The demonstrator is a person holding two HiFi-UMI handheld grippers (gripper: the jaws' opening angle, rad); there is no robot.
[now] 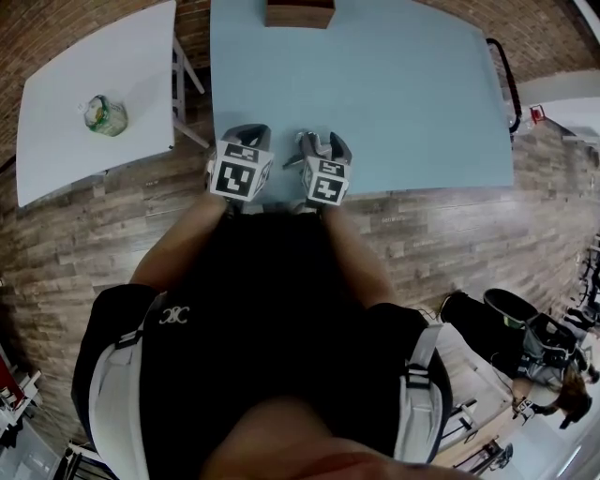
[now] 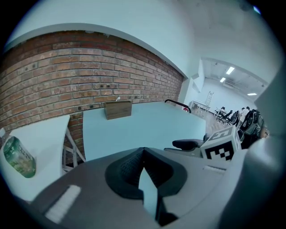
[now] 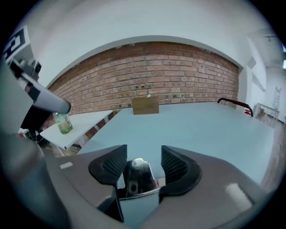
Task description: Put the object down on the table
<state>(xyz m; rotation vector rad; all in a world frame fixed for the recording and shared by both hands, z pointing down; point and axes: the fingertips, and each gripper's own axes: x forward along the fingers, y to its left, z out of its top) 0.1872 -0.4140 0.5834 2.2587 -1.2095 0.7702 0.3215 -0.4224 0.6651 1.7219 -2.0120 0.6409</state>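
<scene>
As I look down in the head view, my left gripper [image 1: 246, 133] and right gripper [image 1: 323, 141] sit side by side, near each other at the near edge of the light blue table [image 1: 394, 84]. Their tips are just over that edge, and the object itself doesn't show from here. A wooden box [image 1: 299, 13] stands at the far edge, and a green bottle [image 1: 105, 115] stands on the white side table [image 1: 56, 94] to the left.

In the left gripper view, my left gripper [image 2: 143, 150] has its jaws together at the tips with nothing between them. The table [image 2: 134, 125] stretches away ahead.

In the right gripper view, my right gripper [image 3: 144, 150] stands fairly wide, its jaws closed on a dark shiny metal piece [image 3: 136, 176] that fills the gap and seems to touch both pads. Its longer side appears to run along the jaws, away from me. Bare table [image 3: 201, 129] lies straight ahead and below, well short of the wooden box [image 3: 145, 105]. I judge that setting it down takes a short reach forward and a lowering by my right hand alone
</scene>
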